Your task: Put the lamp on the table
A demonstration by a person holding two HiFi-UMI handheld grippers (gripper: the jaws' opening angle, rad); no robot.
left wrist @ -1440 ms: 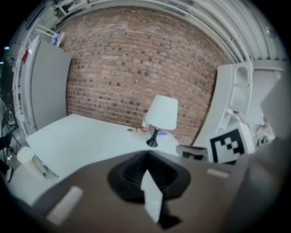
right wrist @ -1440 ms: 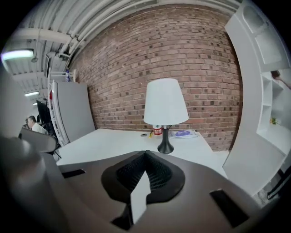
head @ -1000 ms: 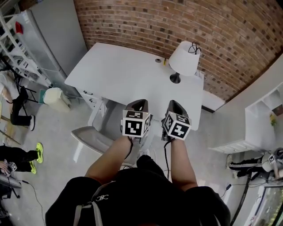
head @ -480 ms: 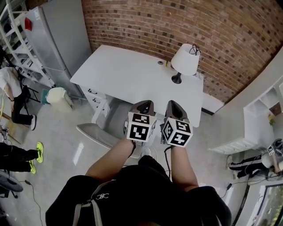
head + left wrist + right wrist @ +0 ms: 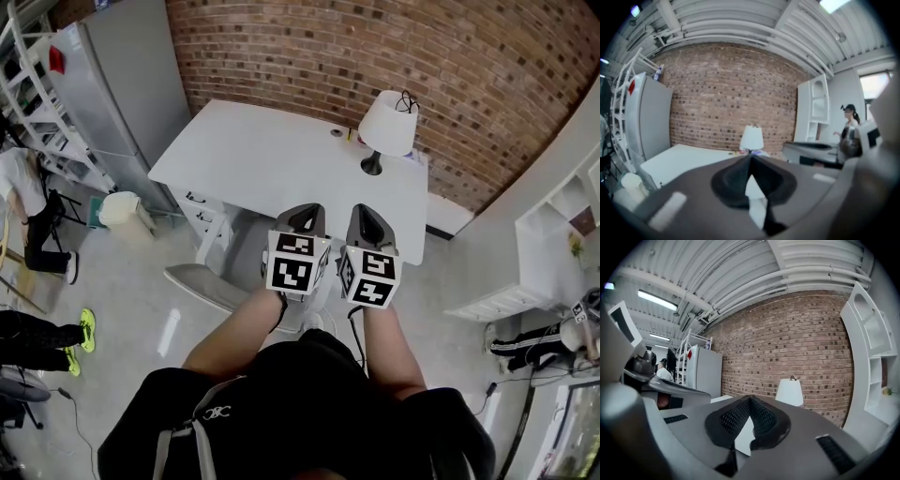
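A lamp (image 5: 386,127) with a white shade and dark base stands upright on the far right corner of the white table (image 5: 272,164), close to the brick wall. It also shows as the lamp (image 5: 752,138) in the left gripper view and the lamp (image 5: 789,392) in the right gripper view, well ahead of both. My left gripper (image 5: 304,217) and right gripper (image 5: 367,218) are side by side near the table's front edge, far from the lamp. Both are shut with nothing between the jaws.
A grey cabinet (image 5: 112,94) stands left of the table, with a white bin (image 5: 120,208) beside it. A grey chair seat (image 5: 202,286) sits below the table's front. White shelving (image 5: 553,244) is at the right. People stand at the left and right edges.
The view has drifted slightly back from the table; both grippers stay shut and side by side. The lamp has not moved.
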